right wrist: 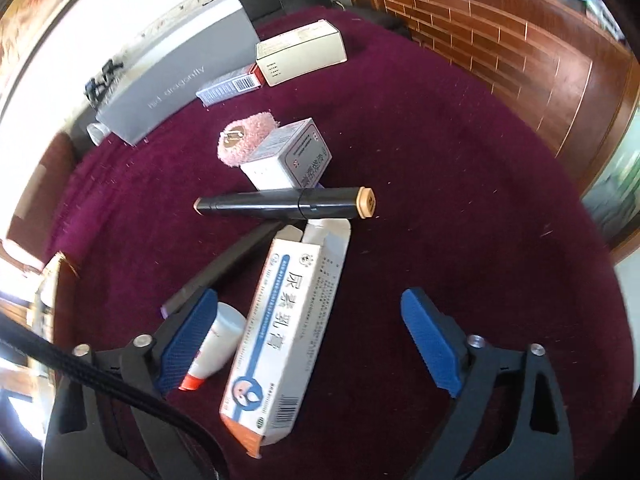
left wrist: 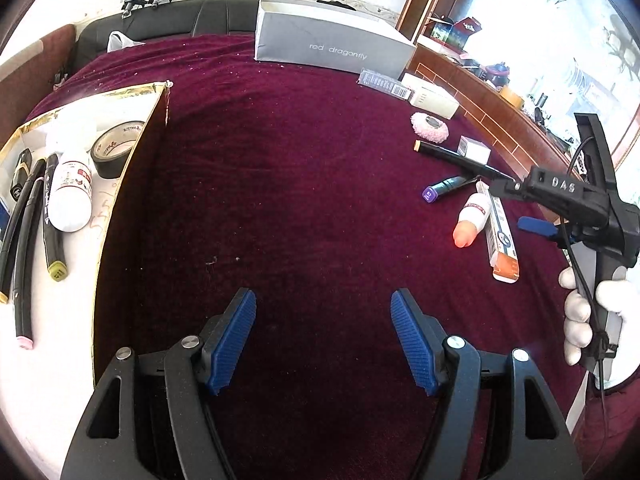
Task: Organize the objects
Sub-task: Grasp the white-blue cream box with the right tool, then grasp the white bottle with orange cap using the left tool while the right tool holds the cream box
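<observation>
Hovering spread over the long carton (right wrist: 276, 336), the right gripper (right wrist: 316, 344) risks nudging the bottle (right wrist: 218, 340) touching its left; pads clear both. Left gripper (left wrist: 323, 340), spread and empty, waits near the tray (left wrist: 132, 152).

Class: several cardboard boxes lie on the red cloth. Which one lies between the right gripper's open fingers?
The long white ointment box with blue Chinese lettering and an orange end. The other boxes lie farther off, beyond the black marker.
</observation>
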A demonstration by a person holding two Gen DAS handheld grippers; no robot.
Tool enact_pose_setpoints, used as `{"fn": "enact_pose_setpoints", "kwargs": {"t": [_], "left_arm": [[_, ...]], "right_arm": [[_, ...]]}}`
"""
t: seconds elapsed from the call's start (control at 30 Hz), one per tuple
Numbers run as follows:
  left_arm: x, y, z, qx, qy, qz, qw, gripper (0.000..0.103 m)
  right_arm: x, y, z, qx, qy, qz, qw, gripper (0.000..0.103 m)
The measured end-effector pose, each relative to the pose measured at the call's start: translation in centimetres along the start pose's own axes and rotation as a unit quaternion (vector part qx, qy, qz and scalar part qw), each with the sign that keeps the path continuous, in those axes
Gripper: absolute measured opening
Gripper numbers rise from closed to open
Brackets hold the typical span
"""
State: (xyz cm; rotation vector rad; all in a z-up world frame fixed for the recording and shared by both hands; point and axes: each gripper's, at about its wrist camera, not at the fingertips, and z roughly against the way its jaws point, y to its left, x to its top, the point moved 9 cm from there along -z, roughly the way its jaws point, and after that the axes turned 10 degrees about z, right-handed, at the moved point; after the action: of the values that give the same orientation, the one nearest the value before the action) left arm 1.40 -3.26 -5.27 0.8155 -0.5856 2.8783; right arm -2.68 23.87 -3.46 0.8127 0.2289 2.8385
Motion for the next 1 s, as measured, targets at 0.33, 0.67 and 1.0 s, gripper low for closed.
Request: {"fn": "enact_pose_setpoints", "kwargs": {"t": [0.33, 0.67, 1.0], "left_arm": [[-0.1, -0.1, -0.1, -0.001, 0.002, -0.005, 1.0, 0.068], [0.0, -0.1, 0.0, -0.023, 0.004, 0.002, 0.9997, 0.076], [-0.1, -0.5, -0.2, -0.022, 0.007, -0.003, 0.9997, 0.079]], "right_arm": [[-0.2, 0.9, -1.2, -0.061, 0.03, 0.045, 0.997, 0.059], [-1.7, -0.8, -0.1, -0.054, 0.022, 0.039, 0.998, 0.037], [-1.8, -0.8, 0.2, -0.045, -0.01, 0.027, 0.999, 0.037]]}}
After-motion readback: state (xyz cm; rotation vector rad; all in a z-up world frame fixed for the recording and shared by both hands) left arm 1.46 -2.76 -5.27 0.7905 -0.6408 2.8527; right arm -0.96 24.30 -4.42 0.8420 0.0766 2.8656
